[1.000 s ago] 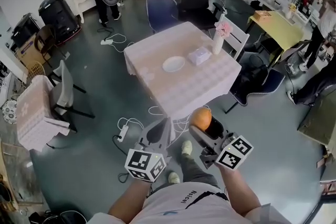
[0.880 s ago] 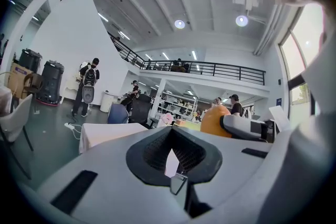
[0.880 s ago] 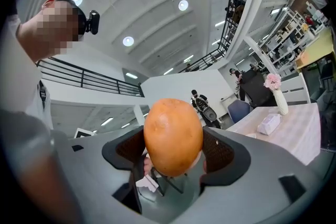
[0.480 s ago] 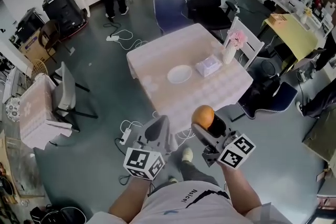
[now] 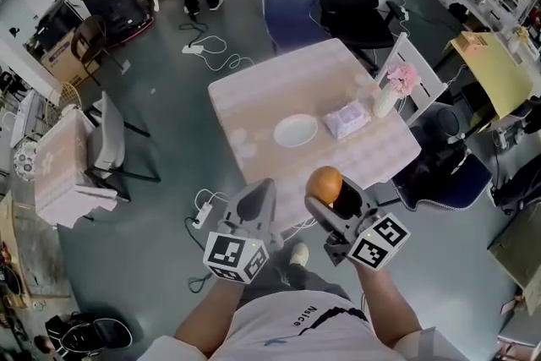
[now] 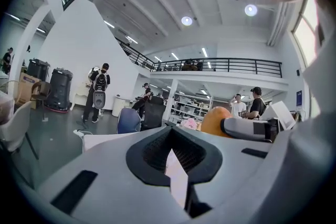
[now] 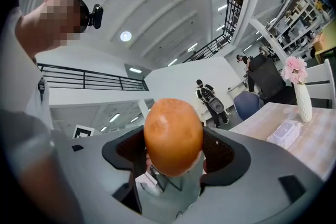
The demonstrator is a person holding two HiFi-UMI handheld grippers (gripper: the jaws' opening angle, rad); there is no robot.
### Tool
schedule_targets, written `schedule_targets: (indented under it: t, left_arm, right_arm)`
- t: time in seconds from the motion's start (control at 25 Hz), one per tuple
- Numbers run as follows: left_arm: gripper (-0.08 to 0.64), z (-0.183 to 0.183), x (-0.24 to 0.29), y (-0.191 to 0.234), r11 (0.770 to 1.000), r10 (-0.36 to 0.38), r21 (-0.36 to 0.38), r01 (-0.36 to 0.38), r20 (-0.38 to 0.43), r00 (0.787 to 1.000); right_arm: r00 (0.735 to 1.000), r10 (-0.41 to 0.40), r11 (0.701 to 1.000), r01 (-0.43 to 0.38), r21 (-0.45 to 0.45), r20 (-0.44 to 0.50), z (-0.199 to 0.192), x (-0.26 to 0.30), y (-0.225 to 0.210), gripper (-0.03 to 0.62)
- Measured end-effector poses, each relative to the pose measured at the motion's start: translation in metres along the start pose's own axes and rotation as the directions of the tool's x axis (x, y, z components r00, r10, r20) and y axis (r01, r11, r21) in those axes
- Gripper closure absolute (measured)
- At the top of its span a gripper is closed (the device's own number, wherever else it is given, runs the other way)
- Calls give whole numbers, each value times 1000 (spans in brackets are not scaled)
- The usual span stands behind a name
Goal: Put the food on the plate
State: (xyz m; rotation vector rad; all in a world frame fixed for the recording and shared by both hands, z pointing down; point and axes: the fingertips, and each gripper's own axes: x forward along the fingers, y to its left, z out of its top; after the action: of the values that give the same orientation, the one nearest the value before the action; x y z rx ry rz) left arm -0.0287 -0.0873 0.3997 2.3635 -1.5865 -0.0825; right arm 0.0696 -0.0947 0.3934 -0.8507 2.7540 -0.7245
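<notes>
Mid-carry, head view. Pinched between the jaws of the right gripper [image 5: 326, 195]: a round orange-brown food piece [image 5: 325, 183], raised in the air short of the table [image 5: 254, 110] at its near edge. No marked long axis to the food, so probably no turning needed before release. Target, a white plate [image 5: 296, 131], empty and well apart at about 11 o'clock from the held food, near the table's middle. At the plate's 3 o'clock, a tissue pack [image 5: 347, 121]; farther out at 2 o'clock, a vase of pink flowers [image 5: 387, 101]. Left gripper [image 5: 256, 200] at 9 o'clock of the right, jaws pressed together on nothing. Right gripper nearer the plate; likely next a forward reach, slightly leftward, then lowering.
</notes>
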Motion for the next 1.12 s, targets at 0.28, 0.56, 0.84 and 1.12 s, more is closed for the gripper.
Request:
schedule_targets:
  t: [0.28, 0.56, 0.84, 1.12]
  left_arm:
    - [554, -9, 34, 11, 1000, -14, 16, 14, -21, 1000]
    - [554, -24, 69, 35, 998, -46, 41, 48, -59, 997]
    - [554, -37, 104, 75, 995, -91, 28, 95, -98, 991]
    - [554, -63, 136, 114, 991, -129, 20, 133, -145, 981]
  right_arm:
    - [999, -36, 999, 37, 31, -37, -9, 22, -36, 284]
    - [993, -101, 995, 102, 12, -59, -16, 49, -65, 284]
    - [973, -197, 980, 194, -34, -123, -44, 99, -112, 284]
    - [934, -296, 955, 286, -74, -200, -88, 135, -169, 284]
